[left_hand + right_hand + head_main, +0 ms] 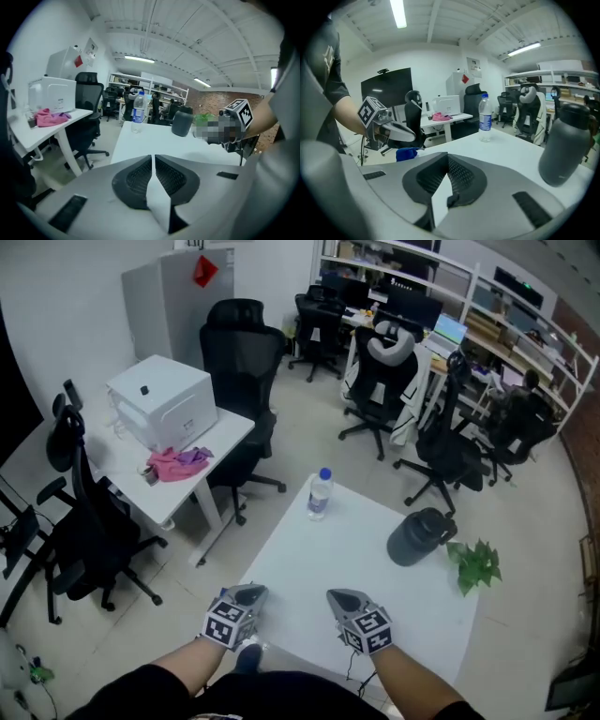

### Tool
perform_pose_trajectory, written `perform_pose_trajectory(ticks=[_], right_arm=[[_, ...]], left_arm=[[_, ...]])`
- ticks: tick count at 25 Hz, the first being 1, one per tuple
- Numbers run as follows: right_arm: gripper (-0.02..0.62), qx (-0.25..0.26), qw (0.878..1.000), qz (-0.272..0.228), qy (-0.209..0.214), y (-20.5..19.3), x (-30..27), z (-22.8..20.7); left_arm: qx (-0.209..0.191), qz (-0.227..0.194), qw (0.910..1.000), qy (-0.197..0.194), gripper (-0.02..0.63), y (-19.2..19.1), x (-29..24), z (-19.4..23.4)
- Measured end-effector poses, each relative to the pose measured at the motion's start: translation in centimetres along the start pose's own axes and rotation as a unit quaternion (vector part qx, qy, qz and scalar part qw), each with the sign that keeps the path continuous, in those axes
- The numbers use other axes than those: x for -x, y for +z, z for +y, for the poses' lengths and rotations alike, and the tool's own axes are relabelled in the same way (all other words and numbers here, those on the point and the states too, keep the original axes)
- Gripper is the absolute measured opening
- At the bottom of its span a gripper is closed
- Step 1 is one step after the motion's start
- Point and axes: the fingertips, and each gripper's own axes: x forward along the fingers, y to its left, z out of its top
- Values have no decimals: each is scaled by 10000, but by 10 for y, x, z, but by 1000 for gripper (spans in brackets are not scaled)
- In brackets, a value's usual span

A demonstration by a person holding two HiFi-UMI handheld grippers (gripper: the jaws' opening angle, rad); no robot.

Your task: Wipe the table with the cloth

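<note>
A crumpled pink cloth (pixel 176 463) lies on the white side desk (pixel 230 432) at the left, beside a white box; it also shows as the pink cloth (pixel 49 117) and as the pink cloth (pixel 440 116), far off. My left gripper (pixel 251 594) hovers at the near edge of the white table (pixel 309 559), shut and empty. My right gripper (pixel 345 597) is beside it over the same edge, its jaws together with nothing between them. In the gripper views, the left gripper (pixel 153 159) and the right gripper (pixel 447 157) both show their pads meeting at the tips.
On the table stand a water bottle (pixel 320 493), a dark grey jug (pixel 422 535) and a green plant sprig (pixel 476 563). A small blue object (pixel 248 655) sits low by the table's near edge. Black office chairs (pixel 239 381) surround both desks.
</note>
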Motion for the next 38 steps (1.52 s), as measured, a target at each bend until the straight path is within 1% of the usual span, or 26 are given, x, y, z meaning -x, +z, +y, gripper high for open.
perform_pose_trajectory(ticks=[1, 4, 5, 7, 10, 11, 13, 16, 20, 22, 23, 25, 28, 32, 35, 38], right_arm=[[14, 57, 9999, 38, 113, 1, -8, 9], [14, 194, 9990, 152, 382, 2, -25, 32], [14, 226, 9986, 190, 442, 1, -29, 37], [14, 263, 9980, 255, 517, 0, -35, 45], [14, 296, 9974, 331, 560, -4, -37, 50], [14, 306, 9973, 350, 560, -6, -37, 50], [14, 312, 9973, 382, 537, -8, -37, 49], [14, 289, 9975, 416, 485, -10, -35, 47], [14, 242, 9980, 384, 446, -9, -32, 45], [14, 217, 9982, 377, 417, -9, -31, 42], [14, 203, 9983, 380, 400, -10, -31, 41], [14, 186, 9983, 388, 382, -10, -30, 40], [14, 199, 9983, 400, 382, -9, -31, 43], [14, 173, 9986, 387, 315, -8, -33, 39], [14, 92, 9991, 353, 194, -6, -36, 31], [14, -88, 9997, 235, -42, 1, -37, 18]], left_arm=[[63, 35, 9998, 188, 21, -8, 10, 13], [332, 252, 9962, 759, 91, -36, 33, 52], [429, 386, 9943, 897, 118, -48, 37, 62], [482, 672, 9916, 999, 162, -69, 41, 71], [320, 1036, 9900, 904, 224, -88, 34, 69], [307, 1131, 9892, 878, 227, -92, 30, 69], [328, 1296, 9872, 872, 256, -99, 22, 72], [298, 1487, 9851, 809, 264, -102, 13, 73], [367, 1612, 9851, 471, 268, -105, 11, 61], [347, 1775, 9827, 390, 312, -110, 11, 59], [287, 1859, 9813, 406, 319, -113, 10, 60], [105, 1969, 9792, 468, 317, -117, 8, 62], [-145, 2038, 9779, 440, 289, -120, 4, 63], [-293, 2110, 9767, 264, 226, -123, 1, 61], [-118, 2127, 9770, 130, 195, -120, 0, 59], [132, 2087, 9779, -93, 187, -107, -2, 58]])
